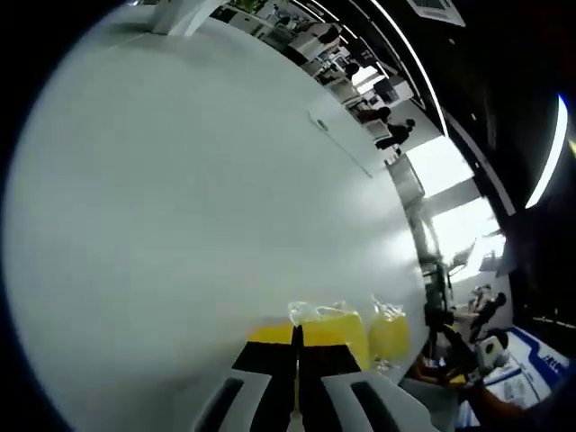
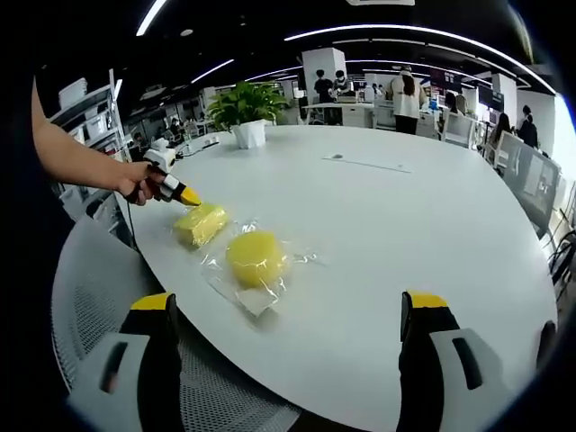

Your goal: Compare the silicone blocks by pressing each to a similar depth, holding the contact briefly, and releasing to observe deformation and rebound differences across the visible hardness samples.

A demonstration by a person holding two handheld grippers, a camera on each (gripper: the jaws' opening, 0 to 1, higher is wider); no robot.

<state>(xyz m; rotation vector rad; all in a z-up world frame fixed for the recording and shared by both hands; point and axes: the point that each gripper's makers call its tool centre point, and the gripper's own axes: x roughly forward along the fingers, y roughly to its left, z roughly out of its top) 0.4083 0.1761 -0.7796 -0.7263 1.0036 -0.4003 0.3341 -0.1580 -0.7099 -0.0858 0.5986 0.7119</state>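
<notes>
From my left gripper view, my own closed jaws cover the near part of the yellow block (image 1: pixel 335 326). At four o'clock the second bagged block (image 1: pixel 389 331) blurs into glare. In my right gripper view, distant people (image 2: pixel 405 93) at twelve o'clock are too small to make out.

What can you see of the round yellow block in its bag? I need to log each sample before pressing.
In the right gripper view, the round yellow block looks like a thick, matte disc of soft silicone or foam, sealed in a clear crinkled plastic bag whose loose edges spread around it. It lies flat on the white table near its edge, beside but apart from the rectangular yellow block. Nothing touches it; the right tool is open, well short of it.
</notes>
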